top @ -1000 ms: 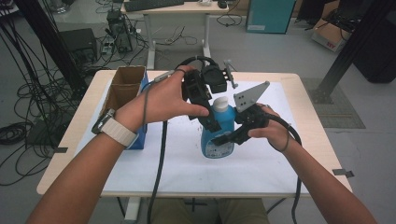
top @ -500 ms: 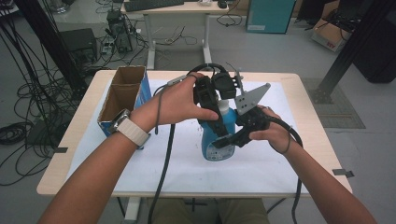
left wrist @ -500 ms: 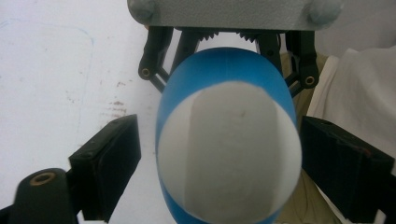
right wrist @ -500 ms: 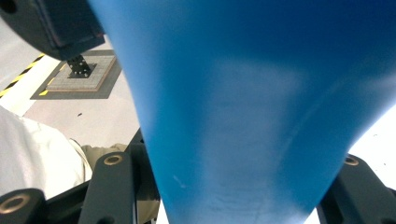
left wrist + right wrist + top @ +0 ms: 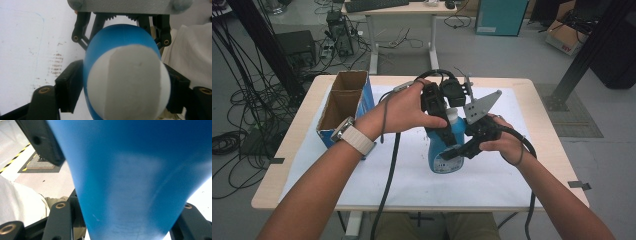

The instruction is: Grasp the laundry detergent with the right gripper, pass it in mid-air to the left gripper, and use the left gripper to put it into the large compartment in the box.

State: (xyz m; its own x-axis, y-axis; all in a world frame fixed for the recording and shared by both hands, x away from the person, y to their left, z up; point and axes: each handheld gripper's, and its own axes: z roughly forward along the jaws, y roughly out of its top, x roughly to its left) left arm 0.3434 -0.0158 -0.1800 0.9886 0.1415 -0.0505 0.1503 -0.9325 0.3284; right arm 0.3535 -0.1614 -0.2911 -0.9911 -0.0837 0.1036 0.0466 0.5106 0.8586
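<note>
A blue bottle (image 5: 443, 156) with a white cap (image 5: 452, 116) stands upright on the white table cover. My right gripper (image 5: 458, 150) is shut on its body from the right side; in the right gripper view the blue wall (image 5: 130, 182) sits tight between the two black jaws. My left gripper (image 5: 446, 122) comes down on the bottle's top. Its jaws have just been closing, and in the left gripper view the pads (image 5: 71, 87) lie against both sides of the cap (image 5: 127, 82). The bottle's lower label is partly hidden by the right gripper.
An open cardboard box with blue sides (image 5: 343, 102) stands at the table's left. The white sheet (image 5: 412, 180) covers the tabletop (image 5: 302, 150). Cables trail from both grippers toward the front edge. Behind the table are a desk, cables and equipment on the floor.
The left hand has shifted a little over the bottle's top and its jaws have closed in on the cap. The right gripper and the bottle have stayed put.
</note>
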